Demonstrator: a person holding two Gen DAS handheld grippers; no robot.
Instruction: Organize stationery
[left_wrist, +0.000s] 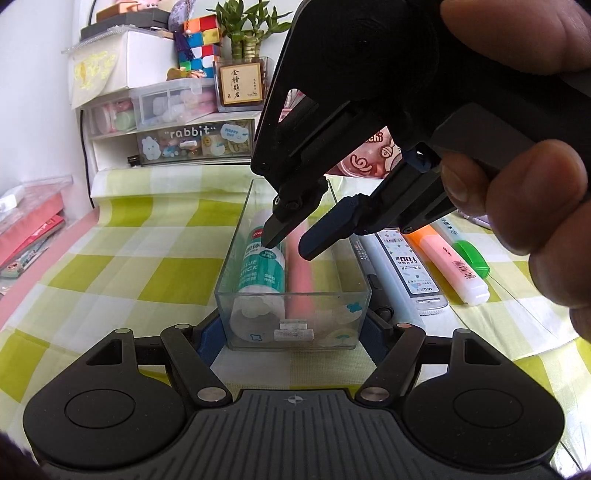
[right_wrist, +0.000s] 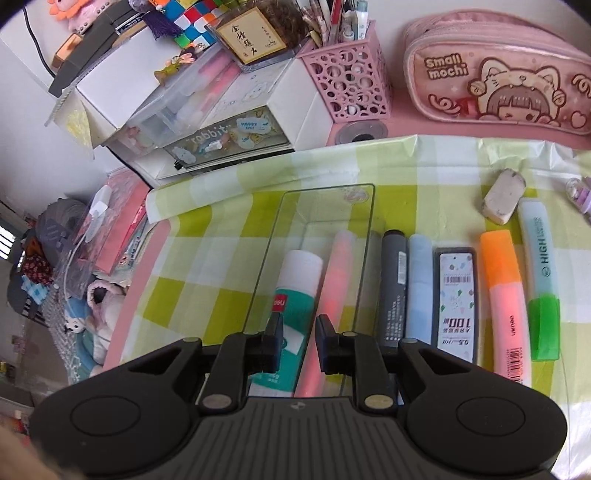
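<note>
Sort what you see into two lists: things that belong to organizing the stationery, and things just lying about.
Job: clear box, glue stick, pink pen, grey marker, lead case, orange highlighter.
Lying about: pencil pouch, puzzle cube, plant.

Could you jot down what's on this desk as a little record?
Container: clear box on checked cloth
Inside: glue stick, pink marker
Beside it: grey marker, pale blue pen, lead refill case, orange-capped highlighter, green-capped highlighter, eraser
Left gripper: jaws clamp the box's near end
Right gripper: above the box, jaws slightly apart, empty
</note>
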